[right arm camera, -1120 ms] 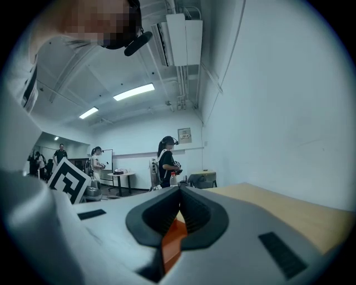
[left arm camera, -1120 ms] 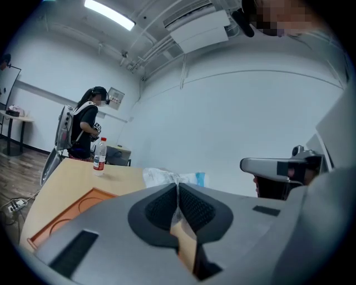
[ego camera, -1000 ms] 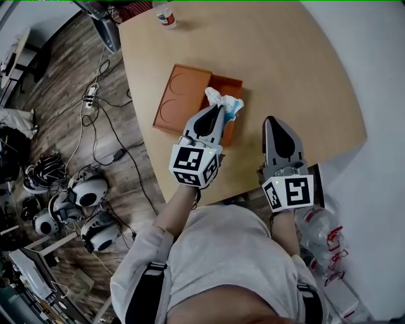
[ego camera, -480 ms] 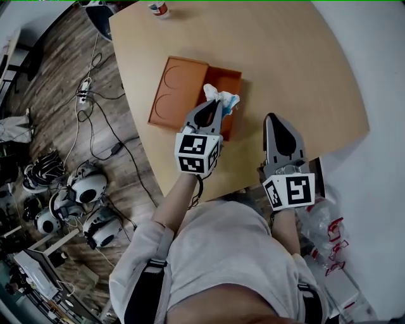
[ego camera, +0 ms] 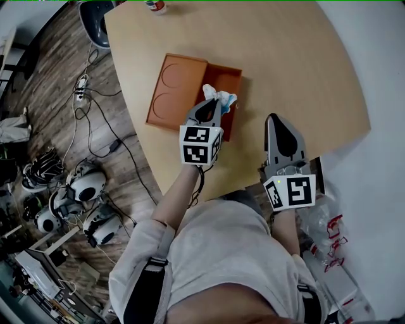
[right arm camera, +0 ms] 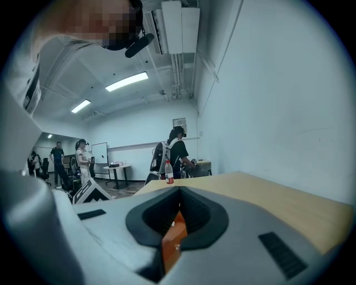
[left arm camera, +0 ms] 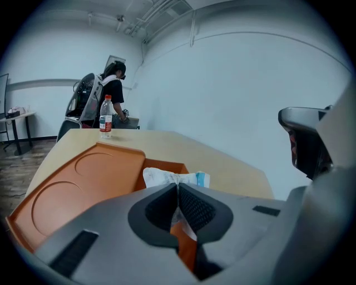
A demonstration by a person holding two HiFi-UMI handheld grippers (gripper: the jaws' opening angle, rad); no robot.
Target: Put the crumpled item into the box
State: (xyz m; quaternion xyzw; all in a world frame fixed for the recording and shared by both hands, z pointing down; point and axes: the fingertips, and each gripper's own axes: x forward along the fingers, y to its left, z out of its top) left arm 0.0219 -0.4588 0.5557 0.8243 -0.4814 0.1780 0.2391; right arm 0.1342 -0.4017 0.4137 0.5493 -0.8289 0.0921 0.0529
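A crumpled white and blue item (ego camera: pixel 221 98) (left arm camera: pixel 173 178) is pinched in my left gripper (ego camera: pixel 213 103) (left arm camera: pixel 178 186), whose jaws are shut on it. It hangs over the open orange box (ego camera: pixel 223 100) (left arm camera: pixel 167 166), near the box's middle. The box's orange lid (ego camera: pixel 176 92) (left arm camera: pixel 83 181), with two round recesses, lies flat to the left of the box. My right gripper (ego camera: pixel 274 120) (right arm camera: pixel 178 192) is shut with nothing in it, above the table to the right of the box; a sliver of the orange box (right arm camera: pixel 173 234) shows between its jaws.
The tan table (ego camera: pixel 297 69) has a plastic bottle (ego camera: pixel 153 6) (left arm camera: pixel 105 117) at its far edge. Cables and helmets (ego camera: pixel 82 190) lie on the wooden floor to the left. People (right arm camera: pixel 177 150) stand in the background of the gripper views.
My left gripper has moved forward with the crumpled item, further over the box. The right gripper has held its place.
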